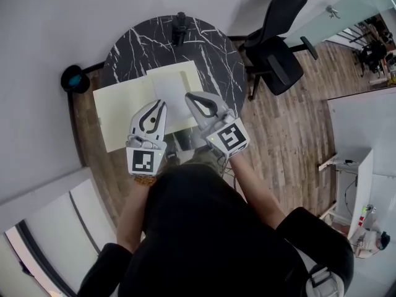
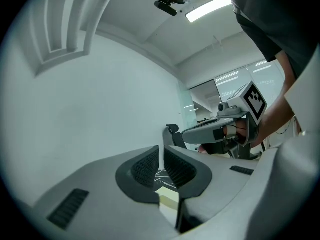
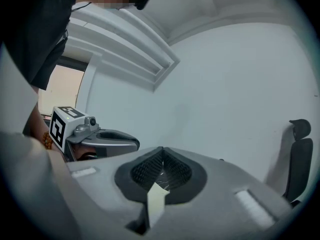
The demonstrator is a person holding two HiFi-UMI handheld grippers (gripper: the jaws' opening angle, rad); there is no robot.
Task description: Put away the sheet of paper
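Observation:
A white sheet of paper (image 1: 175, 86) lies flat on an open pale yellow folder (image 1: 122, 113), on a round black marble table (image 1: 213, 54). Both grippers hang level above the table's near side, side by side. My left gripper (image 1: 161, 104) is over the folder's near middle. Its jaws stand a thin slit apart (image 2: 161, 151) with nothing between them, and folder and marble show through the gap. My right gripper (image 1: 189, 96) is over the sheet's near right corner with its jaws together (image 3: 162, 151) and nothing held. Each gripper also shows in the other's view: the right gripper (image 2: 192, 133) and the left gripper (image 3: 134, 143).
A black office chair (image 1: 278, 48) stands right of the table. A small dark object (image 1: 179, 26) sits at the table's far edge. A black round bin (image 1: 75, 79) is on the floor at the left by the wall. White furniture (image 1: 365, 184) stands far right.

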